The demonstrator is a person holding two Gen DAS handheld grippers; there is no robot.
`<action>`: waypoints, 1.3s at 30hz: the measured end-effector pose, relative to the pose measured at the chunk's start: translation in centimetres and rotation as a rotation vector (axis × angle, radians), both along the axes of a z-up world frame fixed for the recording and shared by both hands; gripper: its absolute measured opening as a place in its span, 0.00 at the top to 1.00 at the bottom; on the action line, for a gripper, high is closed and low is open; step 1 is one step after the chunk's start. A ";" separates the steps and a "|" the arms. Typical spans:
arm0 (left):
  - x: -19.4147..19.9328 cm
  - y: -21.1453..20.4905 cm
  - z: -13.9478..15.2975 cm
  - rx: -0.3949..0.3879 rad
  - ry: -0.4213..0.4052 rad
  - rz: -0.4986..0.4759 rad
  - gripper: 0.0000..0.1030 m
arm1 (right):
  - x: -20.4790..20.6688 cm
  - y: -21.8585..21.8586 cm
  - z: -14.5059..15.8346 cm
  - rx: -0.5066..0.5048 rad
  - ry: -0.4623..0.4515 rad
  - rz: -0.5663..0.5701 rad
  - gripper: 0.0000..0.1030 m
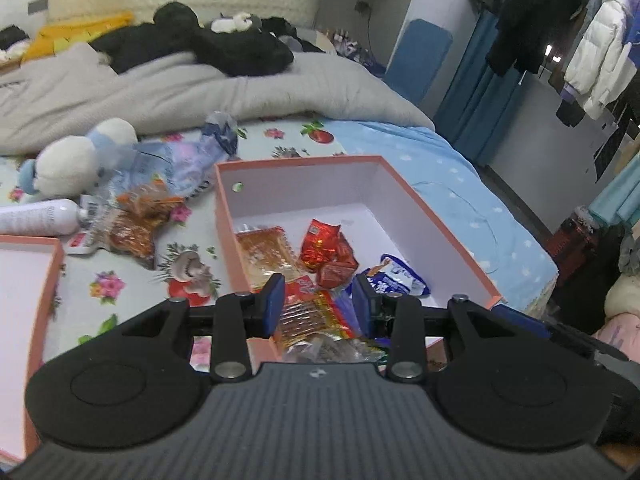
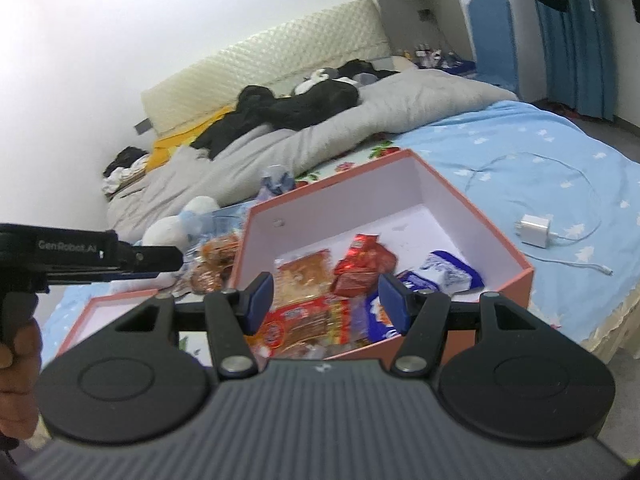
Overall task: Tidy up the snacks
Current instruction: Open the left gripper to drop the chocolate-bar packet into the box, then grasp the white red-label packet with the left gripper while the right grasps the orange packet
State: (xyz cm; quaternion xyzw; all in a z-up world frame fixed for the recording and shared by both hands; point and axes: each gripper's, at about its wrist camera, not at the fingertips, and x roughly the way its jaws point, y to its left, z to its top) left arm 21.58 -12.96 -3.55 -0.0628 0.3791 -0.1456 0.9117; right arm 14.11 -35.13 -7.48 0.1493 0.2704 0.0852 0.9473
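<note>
Left gripper [image 1: 319, 300] and right gripper [image 2: 326, 304]: jaws apart, nothing clamped, both over the near end of the pink box [image 1: 440, 220]. Snacks in the box [image 2: 320, 292]: several packets, two red, two blue-white. Left wrist only: loose orange packets [image 1: 132, 228] outside the box, white tube [image 1: 38, 218]. Right wrist only: one charger [image 2: 534, 230] with cable, a hand [image 2: 18, 376] on the left tool.

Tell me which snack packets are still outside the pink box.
The orange-brown packets on the floral sheet, left of the pink box beside the plush toy. The red foil packet and blue-white packet already lie inside.
</note>
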 end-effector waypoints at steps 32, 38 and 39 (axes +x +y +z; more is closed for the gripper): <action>-0.9 14.7 -5.4 -0.037 0.078 0.260 0.58 | 2.7 12.9 -1.1 -0.132 0.012 0.225 0.40; 4.2 18.7 -7.8 -0.032 0.118 0.300 0.48 | 7.5 16.5 -1.8 -0.134 0.028 0.271 0.39; 5.2 19.4 -8.3 -0.028 0.129 0.305 0.44 | 8.4 17.1 -2.0 -0.139 0.029 0.271 0.38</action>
